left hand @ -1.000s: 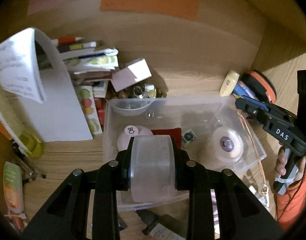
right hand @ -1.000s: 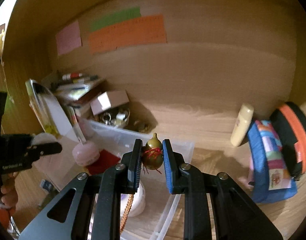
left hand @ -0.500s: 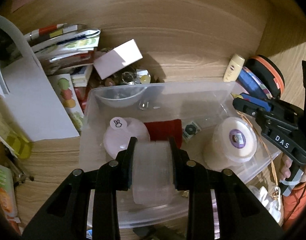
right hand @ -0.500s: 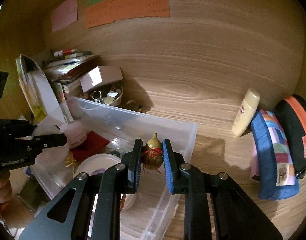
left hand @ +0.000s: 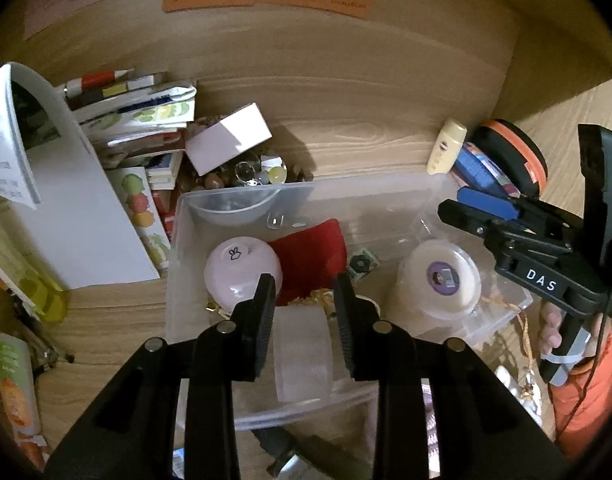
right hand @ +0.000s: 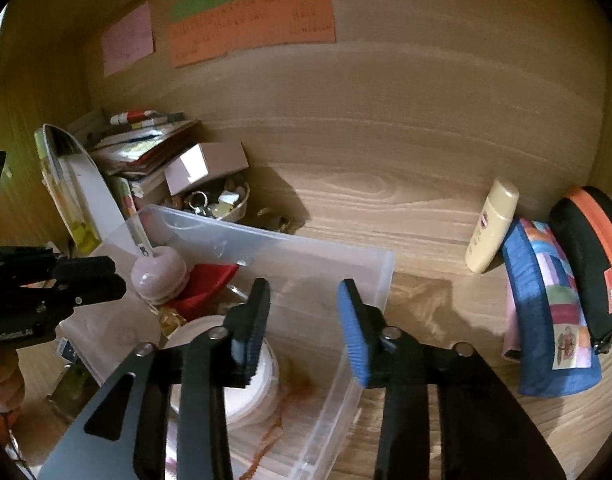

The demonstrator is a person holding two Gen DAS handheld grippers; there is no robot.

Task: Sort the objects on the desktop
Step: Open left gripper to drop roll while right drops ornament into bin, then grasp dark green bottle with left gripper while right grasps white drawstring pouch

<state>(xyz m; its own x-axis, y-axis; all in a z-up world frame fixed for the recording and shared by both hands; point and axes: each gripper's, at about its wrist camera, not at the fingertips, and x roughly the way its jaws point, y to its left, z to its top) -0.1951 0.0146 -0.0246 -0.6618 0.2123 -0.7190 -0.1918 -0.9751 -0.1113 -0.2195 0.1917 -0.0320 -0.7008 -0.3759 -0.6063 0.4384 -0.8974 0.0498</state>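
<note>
A clear plastic bin (left hand: 386, 188) stands on the wooden desk and also shows in the right wrist view (right hand: 306, 240). It holds a pink round case (left hand: 242, 268), a red cloth (left hand: 310, 252), a white round tub (left hand: 438, 280) and a frosted clear cylinder (left hand: 302, 356). My left gripper (left hand: 304, 296) is open above the cylinder, which lies in the bin below the jaws. My right gripper (right hand: 304, 300) is open and empty over the bin's right end; a blurred brown cord (right hand: 278, 428) lies in the bin below it.
A stack of books and papers (left hand: 130, 120), a small box (left hand: 226, 136) and a bowl of trinkets (right hand: 222, 204) crowd the back left. A cream bottle (right hand: 490, 232), a blue pouch (right hand: 546, 312) and a black-orange case (right hand: 598, 252) stand at the right.
My left gripper opened and let the frosted cylinder down into the bin. My right gripper opened and released the small gourd with its cord, which is no longer between the fingers.
</note>
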